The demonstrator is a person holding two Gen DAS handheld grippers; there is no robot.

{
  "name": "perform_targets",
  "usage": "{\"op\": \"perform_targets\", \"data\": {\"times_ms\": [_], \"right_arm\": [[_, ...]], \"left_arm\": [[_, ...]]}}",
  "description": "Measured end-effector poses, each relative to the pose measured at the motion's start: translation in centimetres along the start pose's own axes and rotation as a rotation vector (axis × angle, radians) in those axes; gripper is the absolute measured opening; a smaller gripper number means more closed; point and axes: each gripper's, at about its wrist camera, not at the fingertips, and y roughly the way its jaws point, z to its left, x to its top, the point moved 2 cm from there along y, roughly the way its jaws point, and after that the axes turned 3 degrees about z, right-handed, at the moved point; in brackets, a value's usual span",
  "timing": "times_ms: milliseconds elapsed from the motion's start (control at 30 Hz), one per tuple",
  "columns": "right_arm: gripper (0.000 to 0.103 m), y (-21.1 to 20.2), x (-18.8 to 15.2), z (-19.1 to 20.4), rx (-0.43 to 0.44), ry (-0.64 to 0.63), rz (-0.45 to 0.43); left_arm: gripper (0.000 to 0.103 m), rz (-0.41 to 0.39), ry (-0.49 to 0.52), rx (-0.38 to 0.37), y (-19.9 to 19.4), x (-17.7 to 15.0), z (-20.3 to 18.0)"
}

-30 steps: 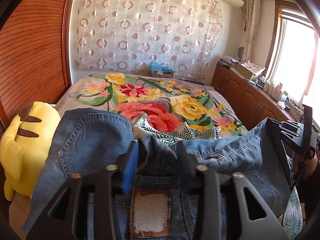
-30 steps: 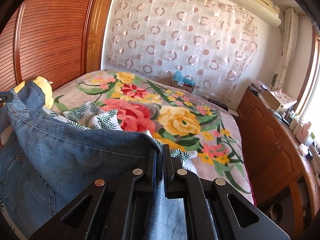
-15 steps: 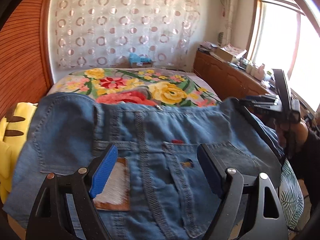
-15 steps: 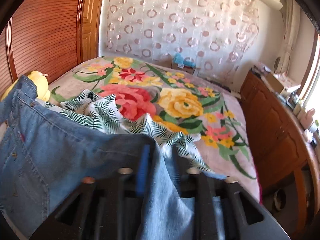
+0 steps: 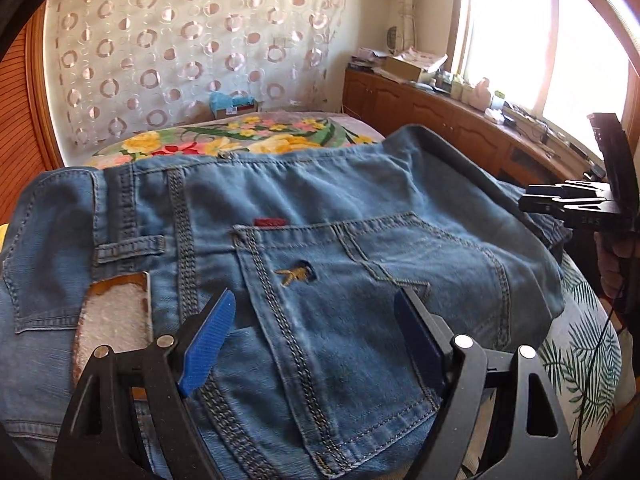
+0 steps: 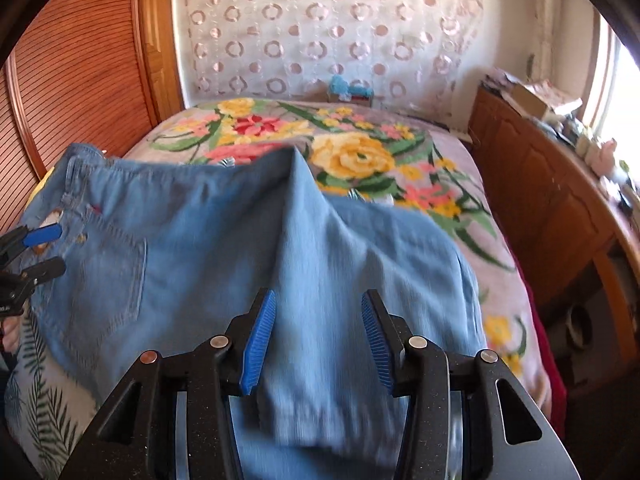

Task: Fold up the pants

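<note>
Jeans [image 5: 320,280] lay spread on the bed [image 6: 400,152], waistband end by my left tongs [image 5: 316,340]. Left tongs [image 6: 38,252] gaped wide, holding nothing. Right tongs [image 6: 318,340] had just been opening, cloth loose between, dropped so it'd settle flat for folding.

My left gripper [image 5: 314,316] points downward with its blue pads spread wide, clamping nothing. My right gripper [image 6: 318,322] also tilts down; its jaws have just been opening and now stand apart, the pads clear of the cloth lying between them.
</note>
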Motion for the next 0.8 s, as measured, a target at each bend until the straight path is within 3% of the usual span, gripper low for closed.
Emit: {"op": "perform_targets", "data": {"times_ms": [300,533,800], "right_arm": [[0.047,-1.3,-2.3,0.2,0.021,0.032,0.086],[0.047,-2.5,-2.1,0.7,0.036,0.028,0.069],[0.045,-1.6,-4.2,1.2,0.019,-0.007,0.103]], "left_arm": [[0.082,0.022,0.039,0.023,0.4,-0.7,-0.9],[0.082,0.036,0.031,0.017,0.7,-0.4,-0.6],[0.082,0.039,0.033,0.021,0.8,-0.3,-0.7]]}}
